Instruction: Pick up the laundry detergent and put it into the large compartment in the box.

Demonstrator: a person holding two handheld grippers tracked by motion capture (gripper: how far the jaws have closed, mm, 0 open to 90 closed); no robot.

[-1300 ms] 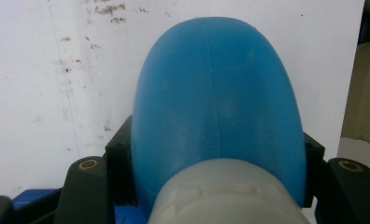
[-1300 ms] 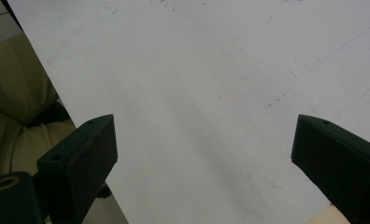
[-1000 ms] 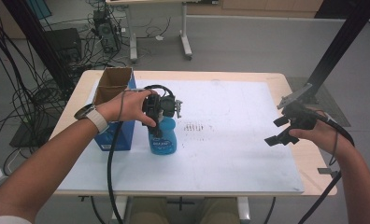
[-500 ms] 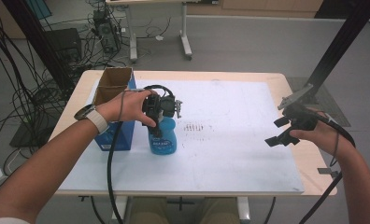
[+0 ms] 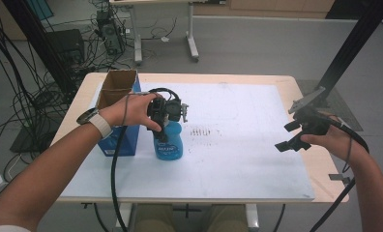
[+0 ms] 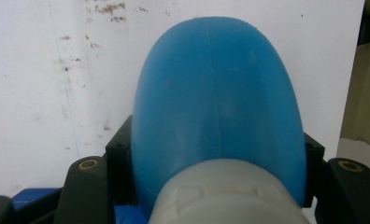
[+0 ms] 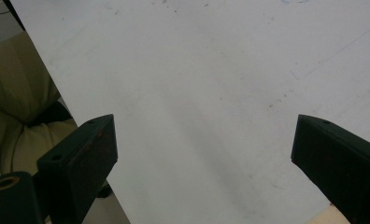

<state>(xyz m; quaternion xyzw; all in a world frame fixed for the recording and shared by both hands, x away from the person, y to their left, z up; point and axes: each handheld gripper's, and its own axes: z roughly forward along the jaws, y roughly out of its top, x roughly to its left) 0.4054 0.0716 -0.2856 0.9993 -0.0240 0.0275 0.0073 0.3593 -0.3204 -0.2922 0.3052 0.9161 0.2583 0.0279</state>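
Blue plastic bottle [image 5: 169, 142] with a pale grey cap stands on the white sheet of the table [image 5: 238, 159], held by the left tongs [image 5: 166, 126].

It stands upright, right beside the blue cardboard box [image 5: 116, 104] with the open brown top, which is near the table's left edge. The left tongs come down over the bottle from above, and a hand [image 5: 129, 110] grips them. In the left gripper view the bottle [image 6: 216, 98] sits between the two black jaws, which press on both of its sides. The right tongs [image 5: 296, 135] hang far from the bottle, over the right edge of the table, in the other hand [image 5: 332, 141]. In the right gripper view its jaws stand wide apart with nothing between them, just the bare white sheet [image 7: 211, 93].
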